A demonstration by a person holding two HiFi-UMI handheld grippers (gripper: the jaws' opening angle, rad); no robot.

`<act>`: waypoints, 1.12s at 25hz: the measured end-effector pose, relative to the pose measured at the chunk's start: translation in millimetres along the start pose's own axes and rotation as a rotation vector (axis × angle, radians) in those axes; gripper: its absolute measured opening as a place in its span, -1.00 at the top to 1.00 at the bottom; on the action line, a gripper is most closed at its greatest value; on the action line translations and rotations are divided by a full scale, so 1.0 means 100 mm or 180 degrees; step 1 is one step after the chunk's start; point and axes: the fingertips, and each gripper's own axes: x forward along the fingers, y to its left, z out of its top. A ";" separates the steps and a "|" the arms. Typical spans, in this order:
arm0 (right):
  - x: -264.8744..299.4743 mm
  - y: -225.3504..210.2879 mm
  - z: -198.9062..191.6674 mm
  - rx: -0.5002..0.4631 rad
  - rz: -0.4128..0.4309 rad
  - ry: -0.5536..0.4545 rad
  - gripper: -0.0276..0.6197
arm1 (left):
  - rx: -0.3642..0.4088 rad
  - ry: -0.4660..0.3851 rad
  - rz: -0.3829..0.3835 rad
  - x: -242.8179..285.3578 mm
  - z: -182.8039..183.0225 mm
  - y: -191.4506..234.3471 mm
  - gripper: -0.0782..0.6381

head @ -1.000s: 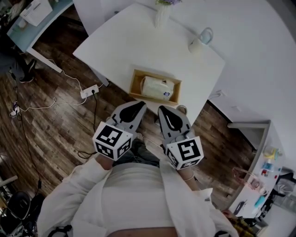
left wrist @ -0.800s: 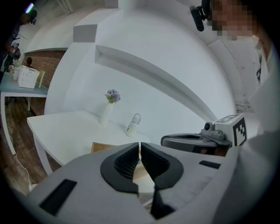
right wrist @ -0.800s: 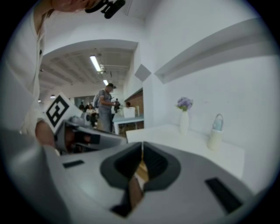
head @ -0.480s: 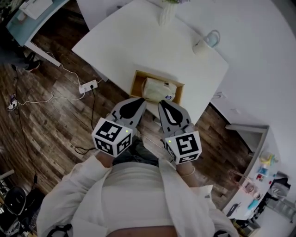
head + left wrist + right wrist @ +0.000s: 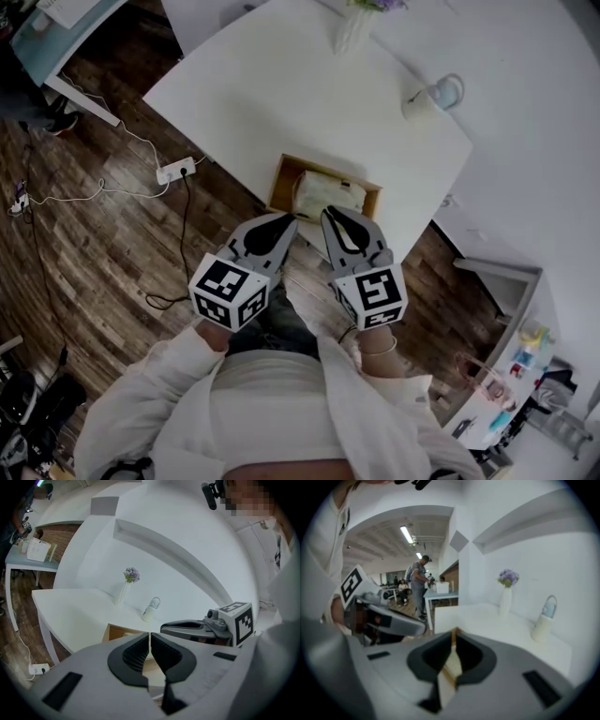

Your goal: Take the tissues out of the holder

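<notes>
Both closed and empty, your left claw (image 5: 278,225) and right claw (image 5: 337,217) have edged nearer the wooden holder (image 5: 279,181) on the bench (image 5: 281,94), its tissues (image 5: 328,195) still awaiting a grab.

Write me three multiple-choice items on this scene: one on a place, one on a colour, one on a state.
1. The tissue pack lies: A on the floor; B in the wooden holder; C on a chair.
2. The flowers in the vase are: A red; B yellow; C purple.
3. The left gripper has its jaws: A together, nothing between; B wide apart; C clamped on the pack.

Key: 1 B, the pack sits inside the holder's walls. 2 C, purple blooms show in both gripper views. 3 A, the left gripper view shows the pads meeting.
</notes>
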 end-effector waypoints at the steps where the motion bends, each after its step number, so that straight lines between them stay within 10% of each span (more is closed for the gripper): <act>1: 0.04 -0.01 0.00 -0.0020 0.0011 0.0021 0.87 | -0.0038 0.0004 -0.0008 0.00 -0.02 0.01 0.69; 28: 0.67 -0.17 -0.39 -0.0524 -0.0091 0.0806 0.54 | -0.0473 -0.0107 -0.0041 0.11 -0.02 0.27 0.69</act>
